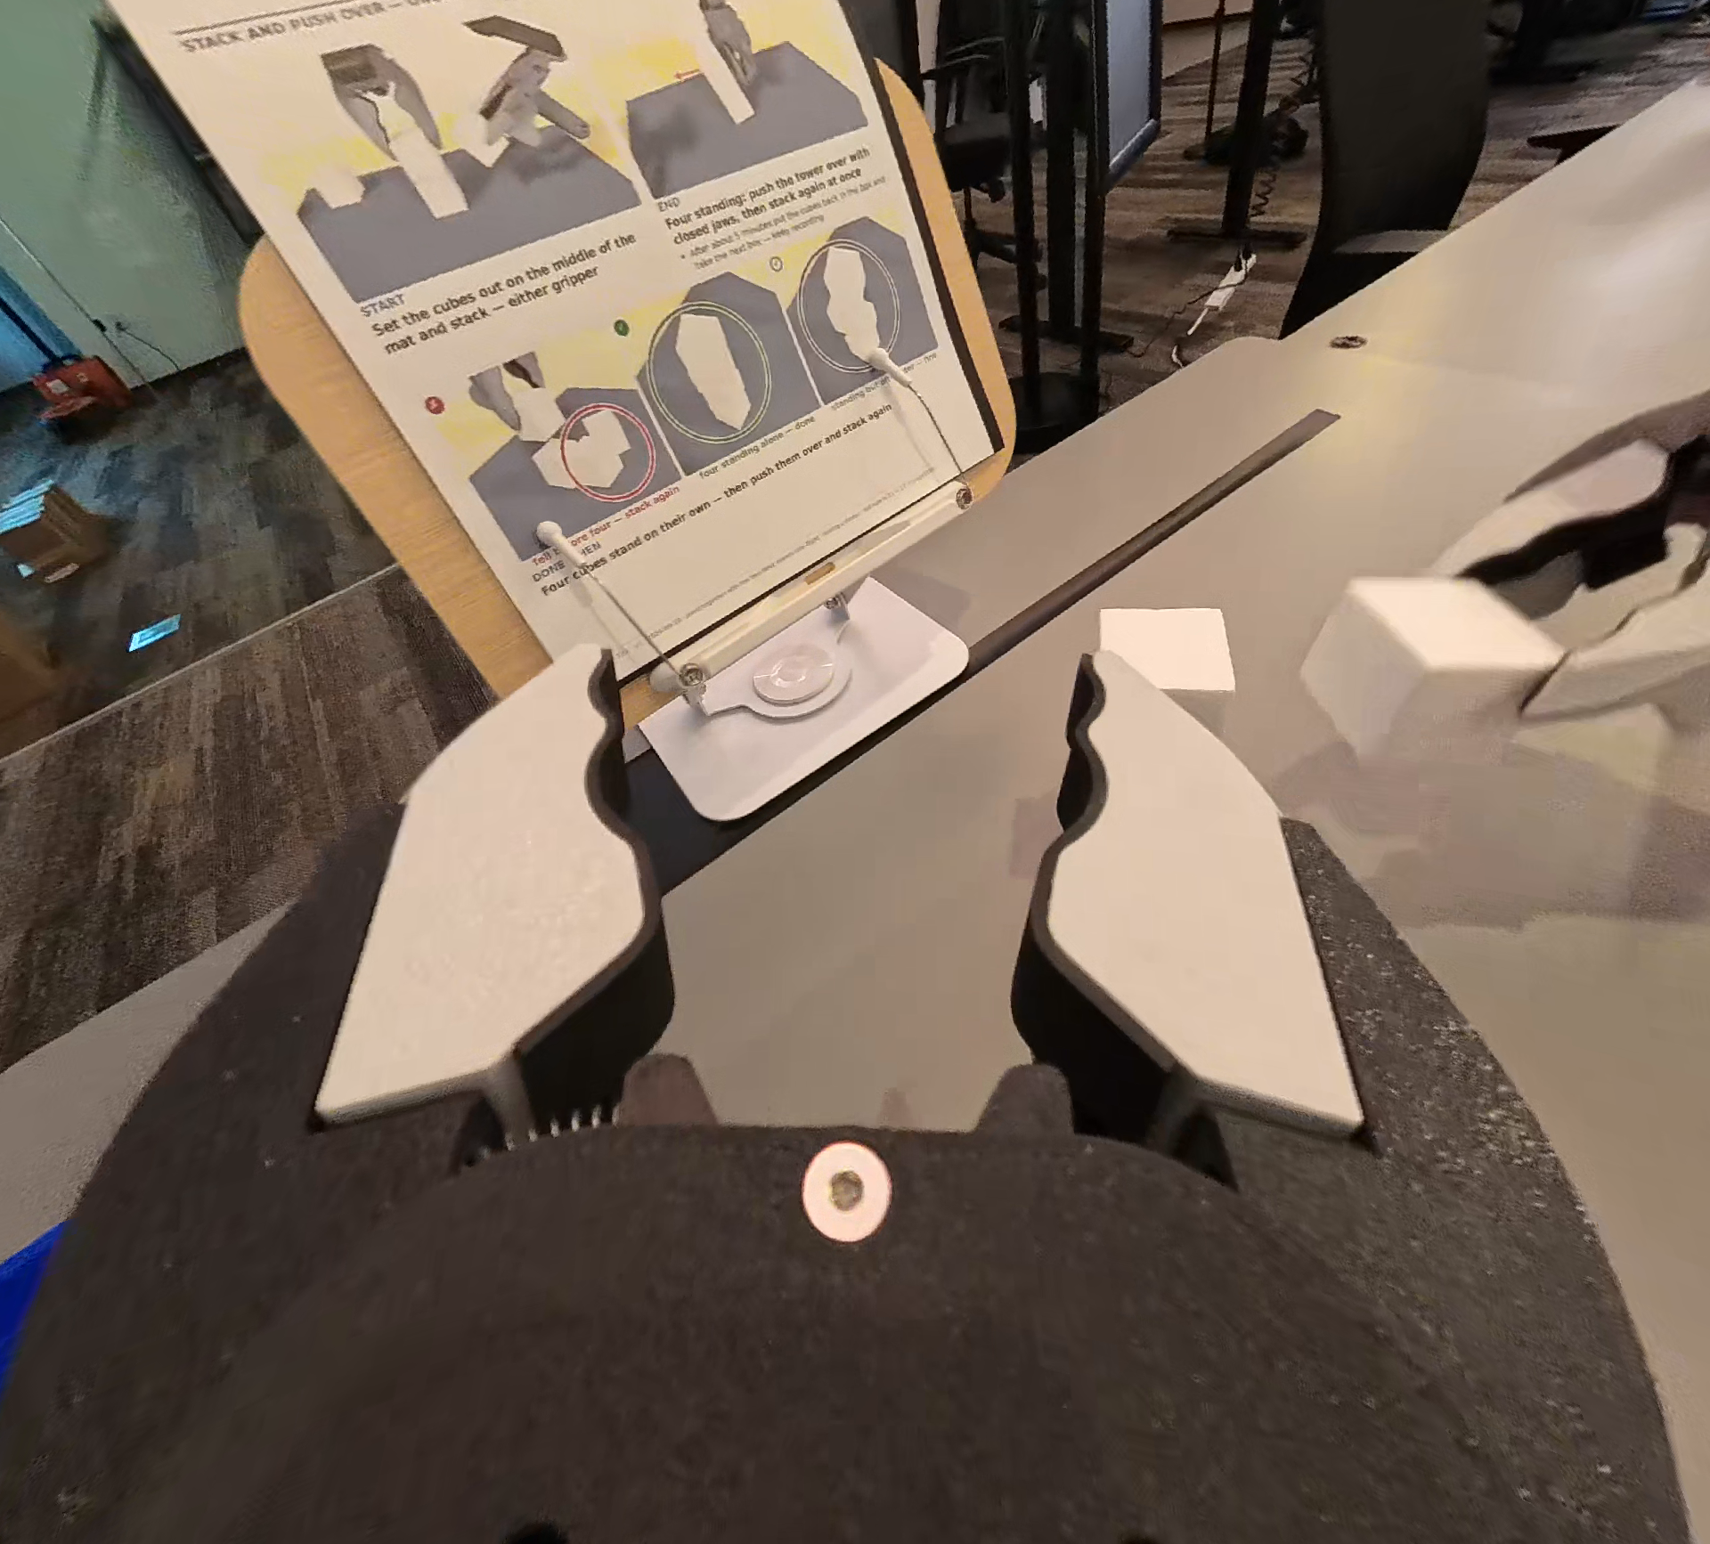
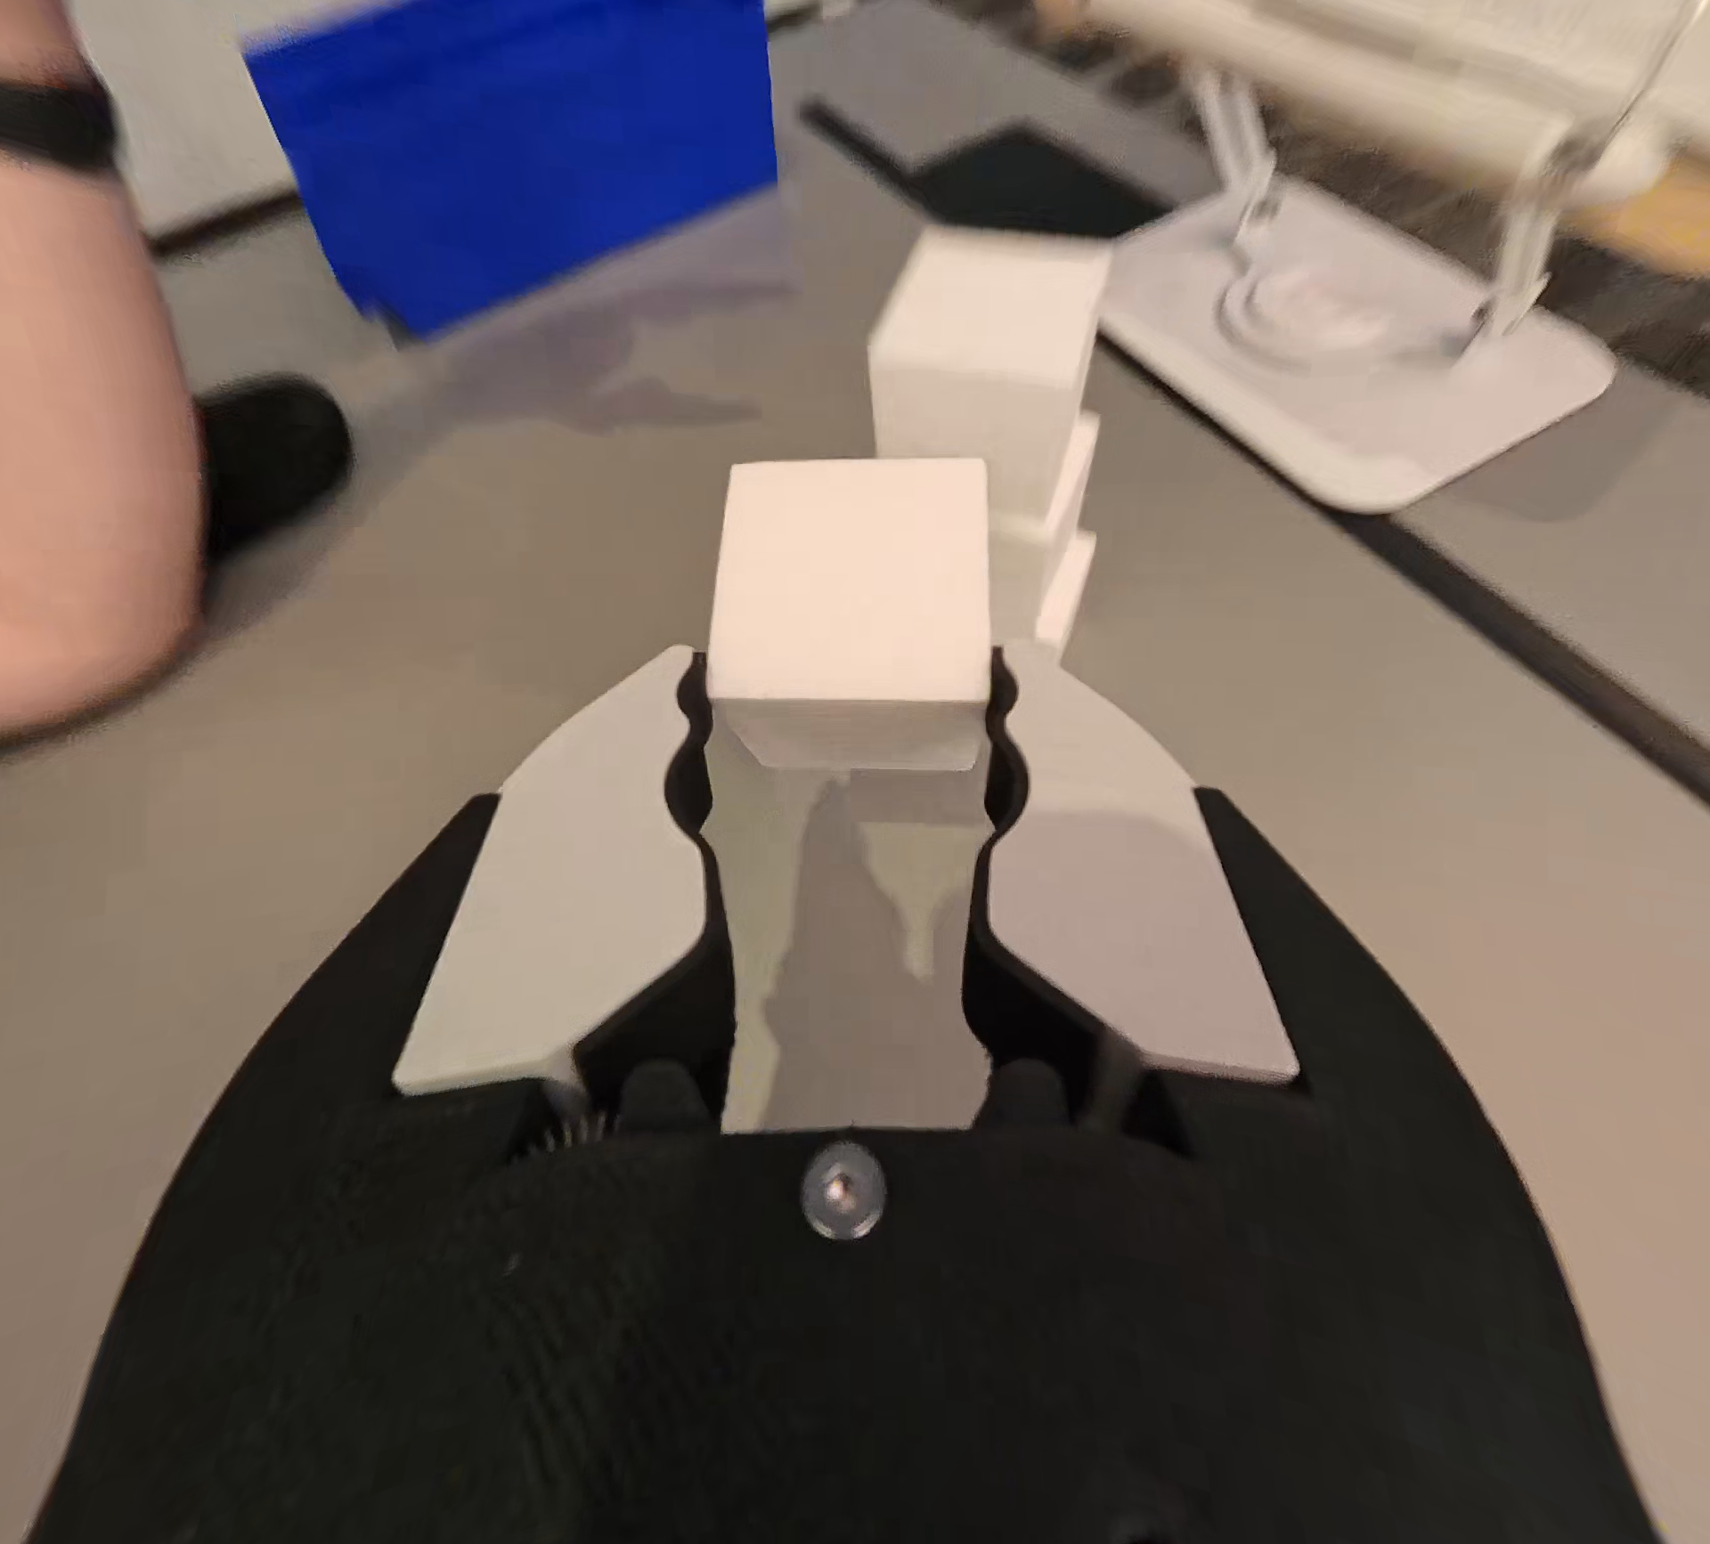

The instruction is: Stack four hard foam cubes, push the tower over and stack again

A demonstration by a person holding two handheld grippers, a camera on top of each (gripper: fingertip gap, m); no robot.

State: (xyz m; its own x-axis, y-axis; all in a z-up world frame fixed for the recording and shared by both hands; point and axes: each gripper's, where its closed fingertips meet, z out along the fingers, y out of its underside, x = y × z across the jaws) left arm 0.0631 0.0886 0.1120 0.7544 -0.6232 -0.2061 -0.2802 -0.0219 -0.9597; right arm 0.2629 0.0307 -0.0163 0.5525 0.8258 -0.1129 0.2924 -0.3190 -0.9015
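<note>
My right gripper (image 2: 847, 672) is shut on a white foam cube (image 2: 847, 584) and holds it above the grey mat (image 2: 370, 759). Just beyond and right of it stands a stack of white cubes (image 2: 990, 352), which looks three high and slightly offset. In the left wrist view the right gripper (image 1: 1499, 639) comes in from the right, blurred, with the held cube (image 1: 1406, 658). The stack's top (image 1: 1166, 648) shows partly behind my left finger. My left gripper (image 1: 847, 685) is open and empty, left of the stack.
A document stand (image 1: 796, 695) with an instruction sheet (image 1: 574, 251) stands at the mat's far edge, close behind the stack. A blue bin (image 2: 518, 112) sits on the far side. A person's arm (image 2: 83, 389) is at the left. Carpet, desks and chairs lie beyond the table.
</note>
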